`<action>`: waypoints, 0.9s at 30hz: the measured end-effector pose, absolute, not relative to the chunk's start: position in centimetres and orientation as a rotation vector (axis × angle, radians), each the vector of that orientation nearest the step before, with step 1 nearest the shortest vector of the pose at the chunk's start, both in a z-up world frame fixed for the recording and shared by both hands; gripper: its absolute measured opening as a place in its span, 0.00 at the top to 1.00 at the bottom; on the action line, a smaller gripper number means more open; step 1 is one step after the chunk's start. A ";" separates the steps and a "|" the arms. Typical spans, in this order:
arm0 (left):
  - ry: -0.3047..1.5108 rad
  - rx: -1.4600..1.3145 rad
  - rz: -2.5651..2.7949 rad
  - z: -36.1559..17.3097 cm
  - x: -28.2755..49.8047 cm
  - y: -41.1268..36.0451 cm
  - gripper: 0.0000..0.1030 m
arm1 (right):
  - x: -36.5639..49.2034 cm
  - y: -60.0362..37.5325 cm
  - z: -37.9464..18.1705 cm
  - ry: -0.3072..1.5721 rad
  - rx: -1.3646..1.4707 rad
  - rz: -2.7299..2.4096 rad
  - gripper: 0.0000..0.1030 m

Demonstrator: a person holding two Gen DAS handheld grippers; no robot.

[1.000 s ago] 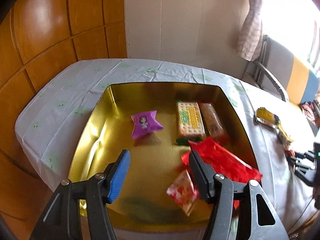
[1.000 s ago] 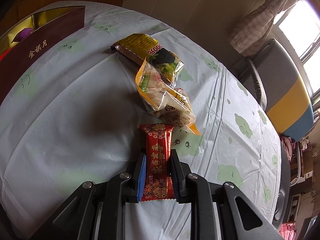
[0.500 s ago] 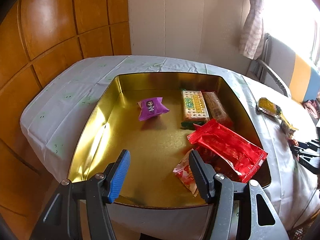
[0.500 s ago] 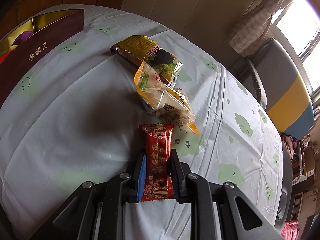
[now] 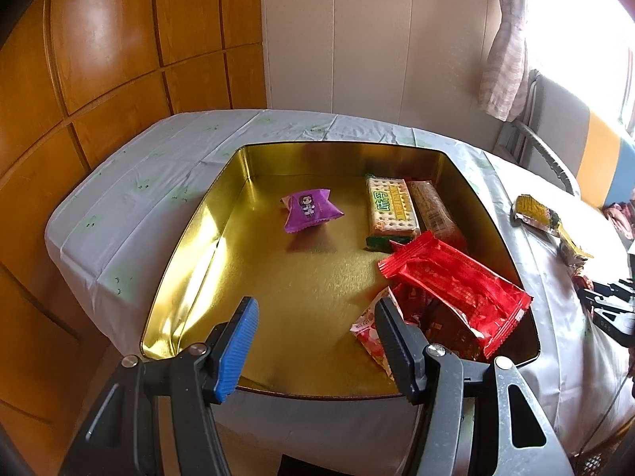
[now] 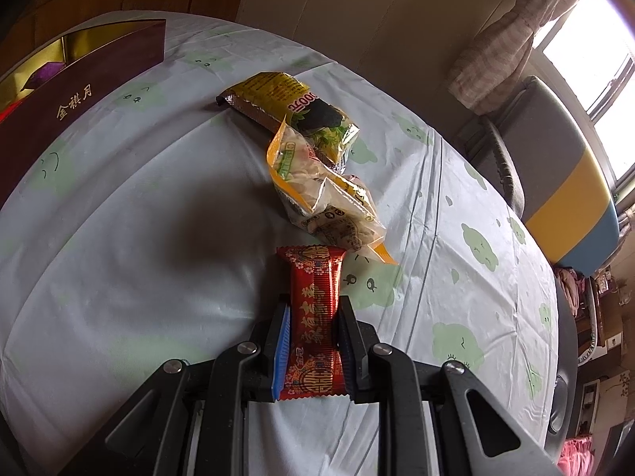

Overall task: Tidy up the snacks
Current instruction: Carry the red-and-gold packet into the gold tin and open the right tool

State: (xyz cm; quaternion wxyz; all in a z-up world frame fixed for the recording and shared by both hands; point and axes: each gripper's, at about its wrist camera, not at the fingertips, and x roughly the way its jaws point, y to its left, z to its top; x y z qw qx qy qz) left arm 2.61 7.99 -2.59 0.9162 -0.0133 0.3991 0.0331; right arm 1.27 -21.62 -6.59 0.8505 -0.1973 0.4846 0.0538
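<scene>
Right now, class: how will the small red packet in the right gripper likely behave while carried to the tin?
The red packet probably holds its shape: it juts straight past the right gripper without drooping. Its glossy wrapper may slip. It looks light for its size.

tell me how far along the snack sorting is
Roughly halfway. Already in the gold tin: a purple packet, two cracker packs, a big red pack and some smaller ones. In hand: the right gripper is shut on a red snack bar; the left gripper is open, empty. Left on the tablecloth: a yellow bag and a clear pouch.
</scene>
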 end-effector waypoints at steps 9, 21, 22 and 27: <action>0.810 -0.030 0.085 -2.0 2.2 8.5 0.36 | 2.2 -21.7 -6.1 1.076 -0.385 0.087 0.78; 0.794 -0.044 0.120 -2.0 1.9 10.0 0.36 | 2.7 -21.0 -3.6 1.142 -0.177 0.128 0.79; 0.794 -0.049 0.125 -2.0 1.9 10.1 0.36 | 2.7 -20.7 -2.9 1.131 -0.155 0.145 0.79; 0.784 -0.081 0.167 -2.1 2.1 11.3 0.36 | 2.8 -17.6 1.0 1.070 -0.079 0.302 0.79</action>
